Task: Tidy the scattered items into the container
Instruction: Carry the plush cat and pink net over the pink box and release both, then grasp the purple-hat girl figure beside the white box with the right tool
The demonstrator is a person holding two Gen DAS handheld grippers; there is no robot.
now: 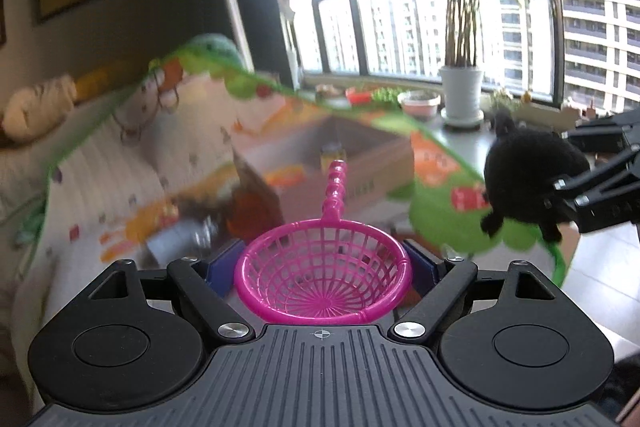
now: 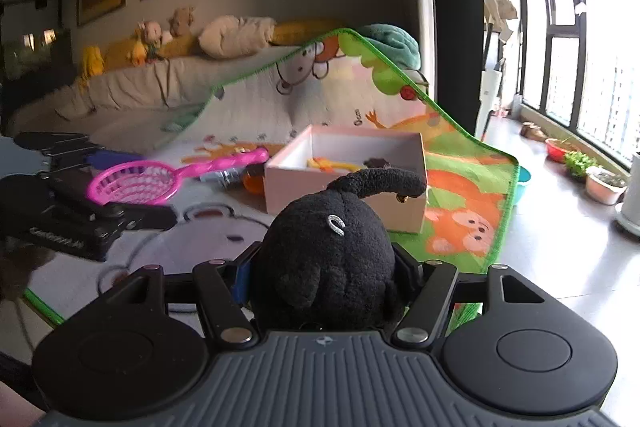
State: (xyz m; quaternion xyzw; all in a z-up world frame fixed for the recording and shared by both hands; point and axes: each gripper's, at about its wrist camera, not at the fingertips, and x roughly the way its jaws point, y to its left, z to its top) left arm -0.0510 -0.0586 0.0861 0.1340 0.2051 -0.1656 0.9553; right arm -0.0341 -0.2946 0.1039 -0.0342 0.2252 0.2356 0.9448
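Left gripper (image 1: 324,267) clamps the round bowl of a pink plastic strainer (image 1: 323,275); blue pads press the rim from either side. Strainer's long axis runs straight ahead along the fingers, handle pointing away toward the cardboard box (image 2: 348,175), bowl opening facing up. In the right wrist view the same strainer sits at far left, lifted clear of the play mat (image 2: 460,195), handle aimed right toward the box. Box rests on the mat, open top up, with yellow and dark small items inside; an orange object and something silvery lie just beside its left wall, too blurred to identify. Right gripper (image 2: 324,279) is closed on a black plush toy (image 2: 328,259), body squeezed between the jaws, held above the mat. Plush stands roughly upright; its thin curved limb arcs up and to the right, tip toward the box. Potted plants (image 2: 596,179) line the window sill at far right.
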